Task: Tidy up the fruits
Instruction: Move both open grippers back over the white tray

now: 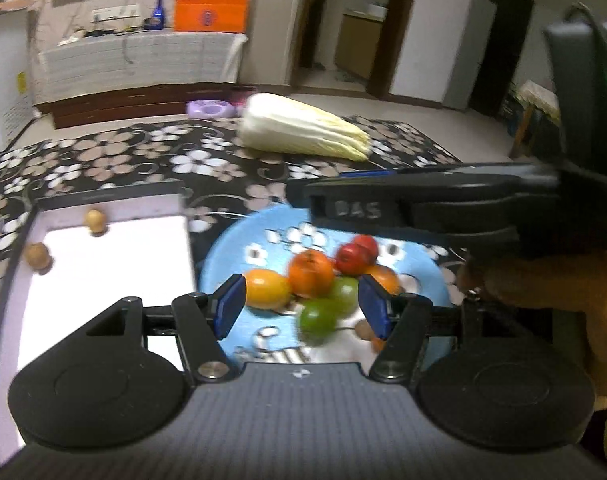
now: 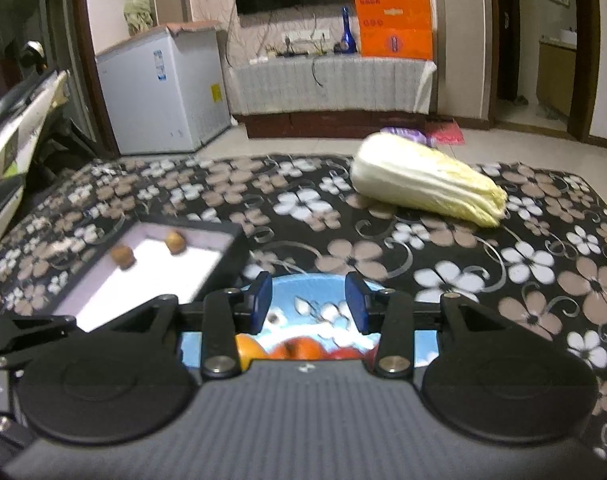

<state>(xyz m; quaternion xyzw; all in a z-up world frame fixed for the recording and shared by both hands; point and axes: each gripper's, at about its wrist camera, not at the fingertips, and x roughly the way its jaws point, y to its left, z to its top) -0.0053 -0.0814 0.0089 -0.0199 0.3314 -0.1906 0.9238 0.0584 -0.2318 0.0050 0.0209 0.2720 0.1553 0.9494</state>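
Observation:
A blue flowered plate [image 1: 227,252] holds several fruits: an orange one [image 1: 310,272], a yellow-orange one [image 1: 265,288], red ones [image 1: 355,256] and green ones [image 1: 319,318]. My left gripper [image 1: 301,306] is open and empty, hovering just above the green fruits. My right gripper [image 2: 308,306] is open and empty over the plate's far rim [image 2: 303,282]; it also shows in the left wrist view [image 1: 423,204] above the plate. A white tray with a black rim [image 1: 115,248] left of the plate holds two small brown fruits [image 1: 95,221] [image 1: 38,256].
A napa cabbage [image 2: 427,184] lies at the far side of the flowered table cloth [image 2: 503,260]. A white freezer [image 2: 163,92] and a covered cabinet [image 2: 335,84] stand beyond the table.

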